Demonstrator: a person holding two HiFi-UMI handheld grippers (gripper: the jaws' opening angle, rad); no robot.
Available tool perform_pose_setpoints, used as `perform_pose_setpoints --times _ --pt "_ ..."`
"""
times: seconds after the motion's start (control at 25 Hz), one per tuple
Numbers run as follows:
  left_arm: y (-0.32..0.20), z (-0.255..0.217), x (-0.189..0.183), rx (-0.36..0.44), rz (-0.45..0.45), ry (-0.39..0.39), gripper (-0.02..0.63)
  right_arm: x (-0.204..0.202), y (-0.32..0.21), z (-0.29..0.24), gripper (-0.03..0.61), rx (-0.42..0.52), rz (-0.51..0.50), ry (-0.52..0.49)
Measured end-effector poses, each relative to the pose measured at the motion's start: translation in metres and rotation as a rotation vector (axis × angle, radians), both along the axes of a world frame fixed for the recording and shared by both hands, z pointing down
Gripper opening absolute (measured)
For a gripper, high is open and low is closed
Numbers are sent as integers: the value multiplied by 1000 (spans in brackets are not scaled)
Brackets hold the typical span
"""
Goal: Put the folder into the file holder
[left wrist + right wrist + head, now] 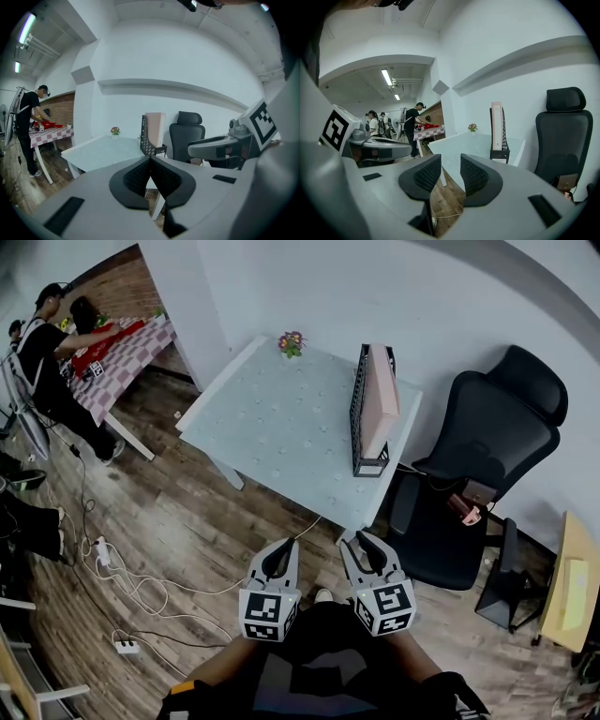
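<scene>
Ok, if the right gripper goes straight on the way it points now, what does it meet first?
Most likely the near edge of the white table, which lies ahead of the right gripper. The file holder stands right of that line. Depth is hard to judge.

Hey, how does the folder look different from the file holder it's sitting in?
The folder is pale pink and solid; the file holder is black mesh. The folder is a thin slab; the file holder is an open box around it. The folder's top rises slightly above the file holder's. Both stand upright on the white table, near the chair.
</scene>
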State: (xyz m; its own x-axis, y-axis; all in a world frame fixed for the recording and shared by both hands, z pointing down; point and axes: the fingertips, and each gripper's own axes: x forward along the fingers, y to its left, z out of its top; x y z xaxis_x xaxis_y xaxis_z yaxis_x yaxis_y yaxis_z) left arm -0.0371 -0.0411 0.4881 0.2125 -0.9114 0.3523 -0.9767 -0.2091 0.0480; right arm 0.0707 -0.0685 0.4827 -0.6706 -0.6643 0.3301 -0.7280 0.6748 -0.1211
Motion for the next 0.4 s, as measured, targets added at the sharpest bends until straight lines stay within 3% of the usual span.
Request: perform_pose_setpoints --times 0.4 --pt "4 -1 -9 8 -10 2 8 -7 2 0 129 4 4 6"
